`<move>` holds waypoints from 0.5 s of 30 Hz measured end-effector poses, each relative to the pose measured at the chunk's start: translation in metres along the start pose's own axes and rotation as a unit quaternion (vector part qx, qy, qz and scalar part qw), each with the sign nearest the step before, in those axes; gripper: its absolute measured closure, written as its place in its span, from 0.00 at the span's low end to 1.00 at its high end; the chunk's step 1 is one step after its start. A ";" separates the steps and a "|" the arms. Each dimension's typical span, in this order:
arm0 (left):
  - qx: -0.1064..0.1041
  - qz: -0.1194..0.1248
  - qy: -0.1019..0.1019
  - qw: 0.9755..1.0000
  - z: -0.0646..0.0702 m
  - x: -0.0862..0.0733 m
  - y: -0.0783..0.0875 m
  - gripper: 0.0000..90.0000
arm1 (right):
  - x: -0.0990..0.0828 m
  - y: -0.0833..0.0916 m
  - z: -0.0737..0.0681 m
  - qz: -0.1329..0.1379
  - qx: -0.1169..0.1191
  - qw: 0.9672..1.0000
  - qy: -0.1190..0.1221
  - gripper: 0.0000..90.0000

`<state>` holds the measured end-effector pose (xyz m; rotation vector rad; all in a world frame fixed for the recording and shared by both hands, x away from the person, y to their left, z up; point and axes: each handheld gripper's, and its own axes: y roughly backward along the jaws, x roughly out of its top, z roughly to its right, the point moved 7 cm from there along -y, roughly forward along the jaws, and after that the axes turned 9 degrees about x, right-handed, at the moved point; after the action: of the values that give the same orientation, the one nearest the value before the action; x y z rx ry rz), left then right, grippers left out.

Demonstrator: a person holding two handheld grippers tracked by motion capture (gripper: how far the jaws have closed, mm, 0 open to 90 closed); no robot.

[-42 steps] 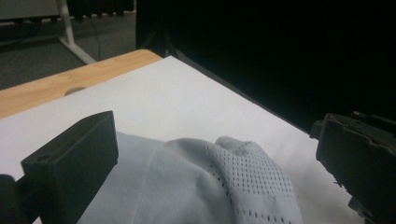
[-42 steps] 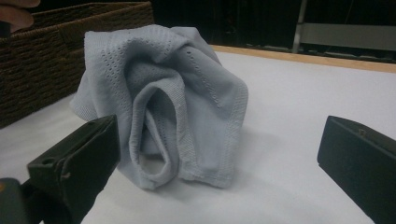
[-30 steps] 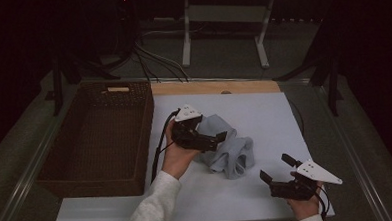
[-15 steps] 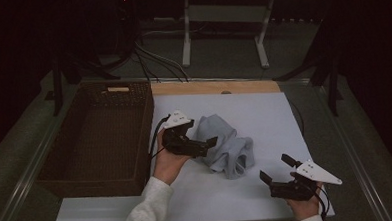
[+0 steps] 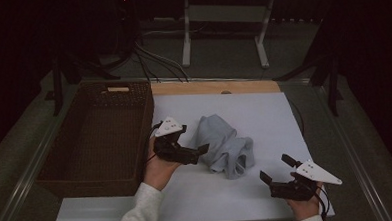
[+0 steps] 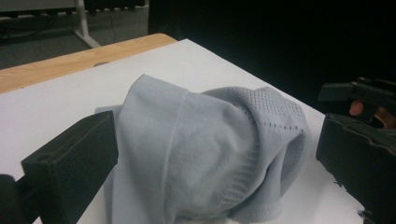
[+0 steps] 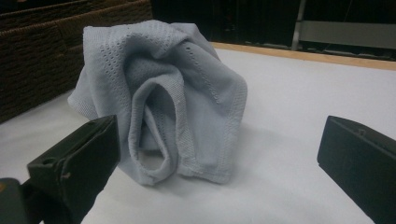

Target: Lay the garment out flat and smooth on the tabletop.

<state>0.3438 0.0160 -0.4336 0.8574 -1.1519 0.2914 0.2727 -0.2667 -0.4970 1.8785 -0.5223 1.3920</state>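
A crumpled pale grey-blue cloth (image 5: 225,145) lies in a heap near the middle of the white table top (image 5: 264,112). My left gripper (image 5: 192,139) is open just to the cloth's left, and its jaws point at the cloth without holding it. In the left gripper view the cloth (image 6: 205,149) bulges between and just beyond the spread jaws of the left gripper (image 6: 217,133). Near the front right edge my right gripper (image 5: 276,169) is open and apart from the cloth. Its own view shows the cloth (image 7: 173,93) ahead of the right gripper (image 7: 222,135), folds facing it.
A dark woven basket (image 5: 100,134) stands along the table's left side, its wall (image 7: 46,46) behind the cloth in the right gripper view. A wooden strip (image 5: 218,87) borders the far edge. Beyond it are cables and a metal stand (image 5: 225,29) on the floor.
My left gripper has drawn back to the left and toward the person, off the top of the cloth. The right gripper has stayed put.
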 end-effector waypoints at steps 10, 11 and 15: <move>0.006 -0.007 -0.003 1.000 -0.008 -0.016 0.006 0.00 | 0.000 -0.001 -0.002 -0.003 0.002 1.000 0.004 0.00; 0.009 -0.005 -0.003 1.000 -0.009 -0.016 0.007 0.00 | 0.000 -0.001 -0.003 -0.003 0.002 1.000 0.004 0.00; 0.009 0.005 -0.005 1.000 -0.009 -0.016 0.010 0.00 | 0.001 -0.001 -0.005 -0.002 0.002 1.000 0.009 0.00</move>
<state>0.3376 0.0325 -0.4443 0.8698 -1.1643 0.3067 0.2707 -0.2626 -0.4958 1.8679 -0.5067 1.4078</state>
